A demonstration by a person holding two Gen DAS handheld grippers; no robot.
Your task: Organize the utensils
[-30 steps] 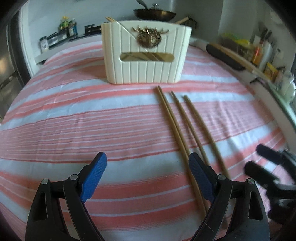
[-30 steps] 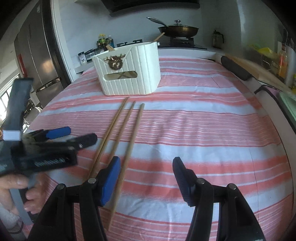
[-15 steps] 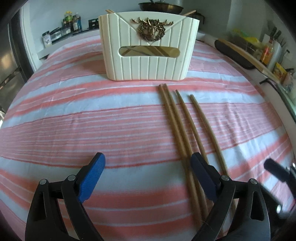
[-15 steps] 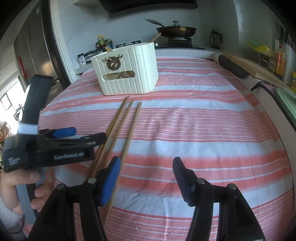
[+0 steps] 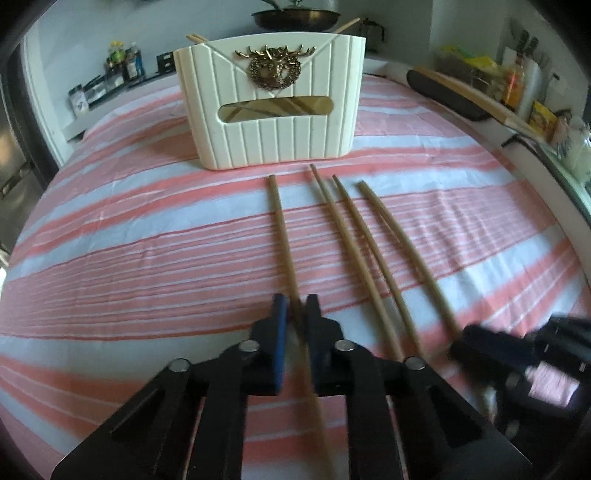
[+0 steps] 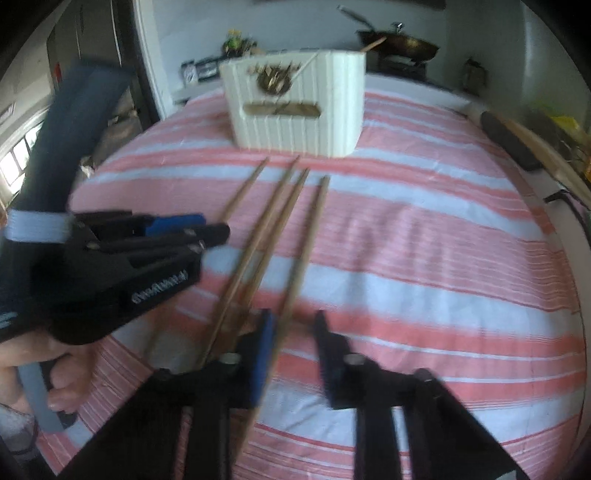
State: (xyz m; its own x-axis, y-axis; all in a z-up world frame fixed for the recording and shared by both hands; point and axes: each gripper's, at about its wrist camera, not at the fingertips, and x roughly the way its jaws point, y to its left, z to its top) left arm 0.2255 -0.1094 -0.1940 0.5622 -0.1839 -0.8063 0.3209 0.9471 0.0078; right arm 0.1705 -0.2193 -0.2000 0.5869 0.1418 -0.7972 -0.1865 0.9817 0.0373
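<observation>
Several bamboo chopsticks lie on the striped cloth in front of a cream ribbed utensil holder (image 5: 271, 99) with a gold deer emblem, also in the right wrist view (image 6: 297, 101). My left gripper (image 5: 295, 314) is shut on the leftmost chopstick (image 5: 281, 236), which stands apart from the other three (image 5: 351, 251). My right gripper (image 6: 291, 332) is partly open, its jaws astride the rightmost chopstick (image 6: 308, 240), which lies against the left blue pad (image 6: 263, 350). The left gripper shows in the right wrist view (image 6: 207, 230).
More chopsticks stick out of the holder. A pan (image 5: 295, 16) sits on the stove behind. A dark cutting board (image 5: 447, 96) and bottles line the right counter (image 5: 517, 85). The pink-and-white striped cloth (image 5: 129, 258) covers the table.
My left gripper closed on one chopstick and shifted it left, away from the others. My right gripper moved forward over the rightmost chopstick and its jaws narrowed.
</observation>
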